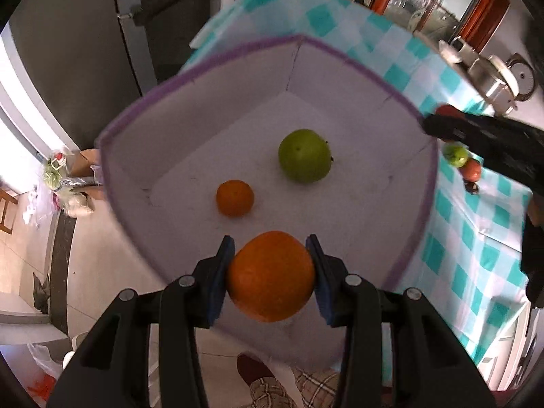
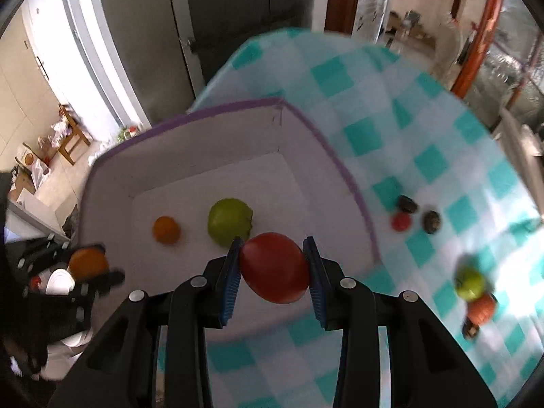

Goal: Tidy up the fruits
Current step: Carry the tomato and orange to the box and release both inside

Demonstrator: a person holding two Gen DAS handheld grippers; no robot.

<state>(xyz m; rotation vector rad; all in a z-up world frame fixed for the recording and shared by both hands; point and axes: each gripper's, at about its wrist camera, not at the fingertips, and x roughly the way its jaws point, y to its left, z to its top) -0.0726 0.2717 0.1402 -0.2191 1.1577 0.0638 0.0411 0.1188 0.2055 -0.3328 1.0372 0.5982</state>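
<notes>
My left gripper (image 1: 270,255) is shut on a large orange (image 1: 271,276) and hangs over the near side of a white box with a purple rim (image 1: 210,64). Inside the box lie a green apple (image 1: 304,160) and a small orange (image 1: 235,198). My right gripper (image 2: 272,255) is shut on a red fruit (image 2: 274,267) above the box's near right part (image 2: 353,183); the green apple (image 2: 230,221) and small orange (image 2: 166,230) lie beyond it. The left gripper with its orange (image 2: 87,264) shows at the left edge. The right gripper (image 1: 438,125) reaches in from the right.
The box stands on a teal and white checked tablecloth (image 2: 425,156). On the cloth to the right lie a green apple (image 2: 470,283), an orange fruit (image 2: 481,309), a small red fruit (image 2: 400,221) and dark fruits (image 2: 431,221). A metal pot (image 1: 493,78) stands at the far right.
</notes>
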